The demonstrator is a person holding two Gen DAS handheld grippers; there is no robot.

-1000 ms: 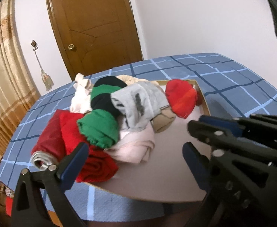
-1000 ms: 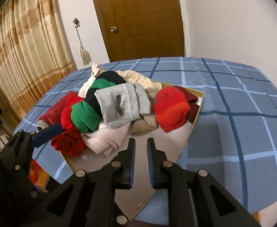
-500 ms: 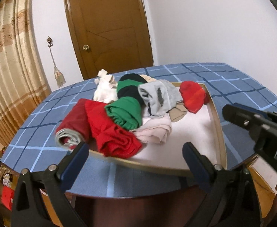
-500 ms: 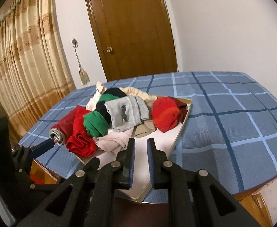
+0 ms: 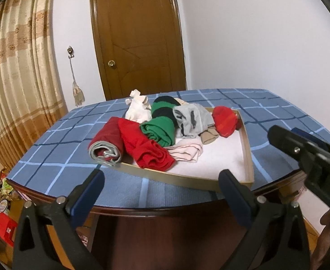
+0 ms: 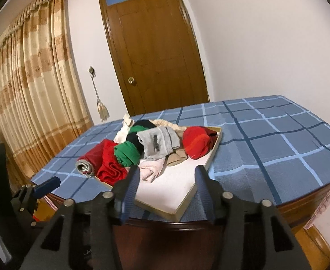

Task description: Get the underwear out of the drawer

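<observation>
Left wrist view: left tool hangs off the near edge of the table, jaws spread wide, holding nothing. Shallow drawer sits on the blue checked cloth. Underwear heaped in its far-left half: dark red roll with grey band hanging over the left rim, bright red piece beside it, green piece, grey piece, pale pink piece, red bundle at the far right corner. A white piece lies at the far left of the heap; whether it is inside the drawer I cannot tell. Part of the right tool crosses the right edge.

Right wrist view: right tool also off the near edge, jaws apart, empty. Drawer's near right corner overhangs the table edge. Near half of the drawer floor bare.

Risks, as judged: nothing gripped yet. Pieces overlap, so a pinch on one may drag neighbours along. A snagged pull could slide the light drawer off its overhanging corner. The dark red roll could tip onto the cloth if brushed.
</observation>
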